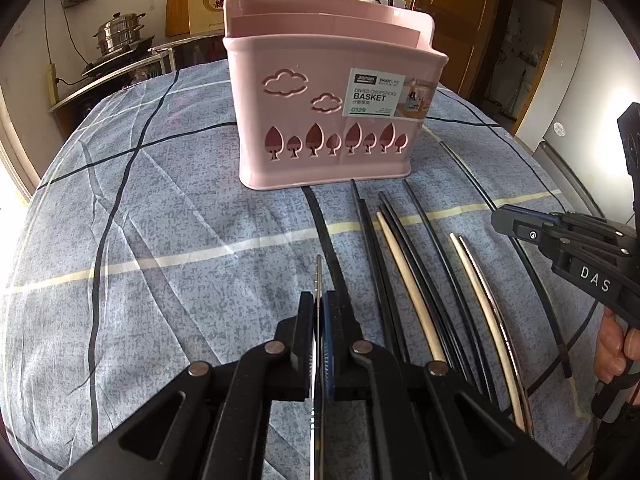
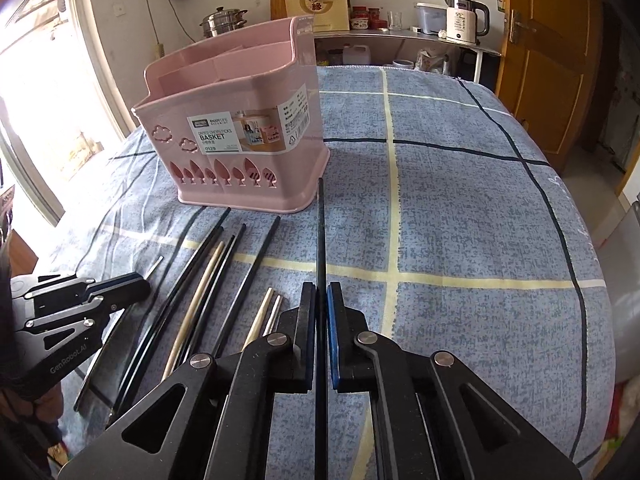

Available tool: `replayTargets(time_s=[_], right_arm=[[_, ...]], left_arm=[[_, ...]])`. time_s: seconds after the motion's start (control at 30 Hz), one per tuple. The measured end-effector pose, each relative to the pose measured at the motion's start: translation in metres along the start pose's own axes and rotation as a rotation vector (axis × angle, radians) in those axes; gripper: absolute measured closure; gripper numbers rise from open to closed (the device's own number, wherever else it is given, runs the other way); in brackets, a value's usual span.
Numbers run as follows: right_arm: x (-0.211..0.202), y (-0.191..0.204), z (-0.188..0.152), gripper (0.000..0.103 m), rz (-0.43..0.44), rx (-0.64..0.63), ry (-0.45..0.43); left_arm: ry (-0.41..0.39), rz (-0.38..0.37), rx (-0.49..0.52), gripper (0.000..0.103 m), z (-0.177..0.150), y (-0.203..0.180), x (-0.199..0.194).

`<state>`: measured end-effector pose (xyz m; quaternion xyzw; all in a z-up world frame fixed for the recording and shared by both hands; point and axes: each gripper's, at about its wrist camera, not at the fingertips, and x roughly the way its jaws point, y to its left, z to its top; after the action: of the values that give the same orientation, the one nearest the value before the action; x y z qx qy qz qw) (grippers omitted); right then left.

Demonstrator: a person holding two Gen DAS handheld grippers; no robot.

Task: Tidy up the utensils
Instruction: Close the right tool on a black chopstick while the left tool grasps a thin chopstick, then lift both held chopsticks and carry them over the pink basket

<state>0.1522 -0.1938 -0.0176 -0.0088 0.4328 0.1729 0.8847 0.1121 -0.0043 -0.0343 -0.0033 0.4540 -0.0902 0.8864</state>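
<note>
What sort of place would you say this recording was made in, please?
Most likely a home kitchen or dining room: a steel steamer pot and an electric kettle stand on side counters, and a pink chopstick basket sits on a cloth-covered table beside loose chopsticks.

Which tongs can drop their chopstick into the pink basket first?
Probably the right tongs. Their black chopstick already points at the near corner of the pink basket, its tip close to the base. The left tongs also grip a metal chopstick, but its tip sits farther back.
</note>
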Motion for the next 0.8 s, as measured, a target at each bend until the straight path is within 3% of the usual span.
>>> replayTargets(time_s=[0.33,0.8], right_arm=[[-0.034,0.004,0.009,0.098,0.062,0.009,-0.104],[-0.091,0.012,0.022,0.098,0.109,-0.007,-0.256]], left_arm=[[-0.092,-0.075,-0.010,0.098,0.010,0.000,-0.042],[-0.257,-0.105,0.005,0.098,0.030,0.002,-0.114]])
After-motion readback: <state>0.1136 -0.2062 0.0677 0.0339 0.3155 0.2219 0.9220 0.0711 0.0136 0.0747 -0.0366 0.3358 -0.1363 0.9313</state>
